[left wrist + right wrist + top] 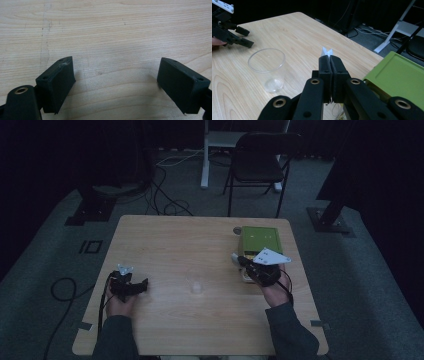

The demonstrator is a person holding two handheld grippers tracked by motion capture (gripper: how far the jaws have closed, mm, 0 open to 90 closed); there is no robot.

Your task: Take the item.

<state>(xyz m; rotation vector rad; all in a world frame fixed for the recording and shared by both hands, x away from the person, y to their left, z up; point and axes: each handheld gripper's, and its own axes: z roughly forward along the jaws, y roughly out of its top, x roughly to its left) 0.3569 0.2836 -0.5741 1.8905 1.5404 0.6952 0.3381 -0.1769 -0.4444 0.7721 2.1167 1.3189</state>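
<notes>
A clear cup stands upright at mid-table, between the 2 grippers. The left gripper is held low over bare wood, its jaws spread wide. A small white tag is pinched in the closed right gripper, just beside a green box

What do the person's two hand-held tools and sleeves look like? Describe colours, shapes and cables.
Each black two-jaw left tool and right tool has blocky rectangular jaws, brass-ringed holes and a trailing black cable. The right one carries a pale grey three-cornered plate. The person's long sleeves look dark grey-green.
</notes>
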